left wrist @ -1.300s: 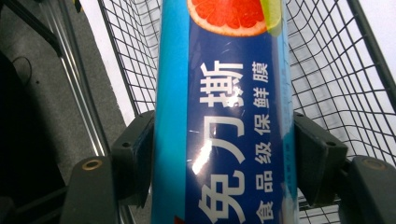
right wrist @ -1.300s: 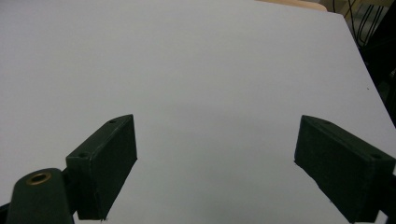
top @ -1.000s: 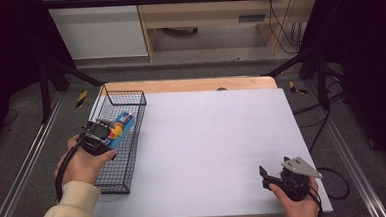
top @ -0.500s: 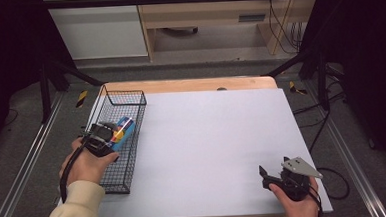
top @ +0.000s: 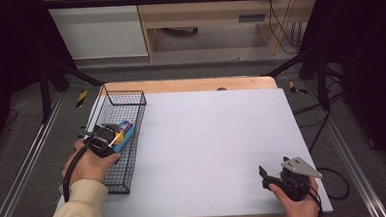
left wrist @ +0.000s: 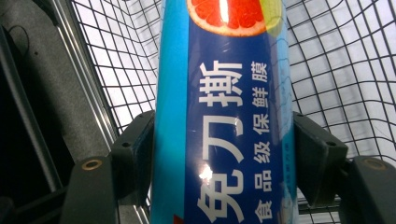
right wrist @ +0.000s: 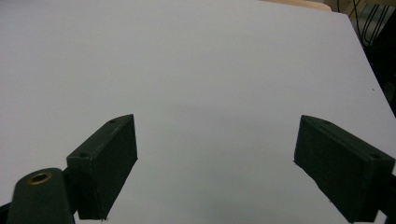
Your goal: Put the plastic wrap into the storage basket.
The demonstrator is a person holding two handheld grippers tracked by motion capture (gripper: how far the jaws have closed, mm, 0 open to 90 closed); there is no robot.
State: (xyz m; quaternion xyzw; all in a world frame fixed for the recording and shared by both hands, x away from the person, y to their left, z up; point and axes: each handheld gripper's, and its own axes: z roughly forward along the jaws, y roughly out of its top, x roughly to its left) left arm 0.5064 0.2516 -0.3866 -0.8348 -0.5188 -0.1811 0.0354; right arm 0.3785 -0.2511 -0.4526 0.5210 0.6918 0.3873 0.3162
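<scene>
Fingers, left: the left gripper (top: 113,137) pinches the blue box (left wrist: 224,116), with one black pad (left wrist: 135,154) on each long side and no gap showing.
Fingers, right: the right gripper (right wrist: 215,163) has its pads (right wrist: 107,158) spread wide with nothing between them.
Where the box is: it sits in the left gripper inside the wire basket (top: 130,99), about halfway along it, close to the table's left edge; I cannot tell if it rests on the basket floor or hangs just above it.
What the box is: a long thin box of cling wrap, blue with white writing and a picture of a cut orange fruit.
How heavy: probably light, since it looks like card with a roll inside.
How hard: the sides look stiff, but card can dent if it is squeezed too much.
How slippy: the skin is shiny and light bounces off it, so it could slide in the pads.
Where to hold: across the two long sides near the middle, so neither end tips down.
Basket: thin black wire with open squares; a box corner could catch on it.
Table: the white table top (top: 217,137) is flat, smooth and bare, with a wood strip at the far edge.
Right hand: the right gripper rests by the table's near right corner.
Room: dark at both sides, with a grey floor, pale wood furniture and cables past the far edge.
</scene>
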